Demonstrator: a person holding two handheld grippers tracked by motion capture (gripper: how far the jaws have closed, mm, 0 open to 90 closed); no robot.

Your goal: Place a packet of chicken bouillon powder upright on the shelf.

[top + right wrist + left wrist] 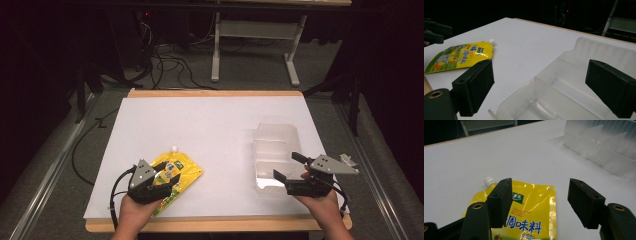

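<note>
The yellow pouch (175,175) lay flat on the white desk (210,130), well to the left of the clear plastic bin (274,150), its white cap pointing away from the person. The left gripper (167,181) hovered over the pouch's near end, jaws spread wide and empty. The right gripper (290,167) hung over the bin's near end, jaws likewise wide apart, gripping nothing.

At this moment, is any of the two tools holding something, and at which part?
Nothing is held. The left tool stands open above the yellow spouted seasoning pouch; the right tool stands open over the clear plastic divided tray.
</note>
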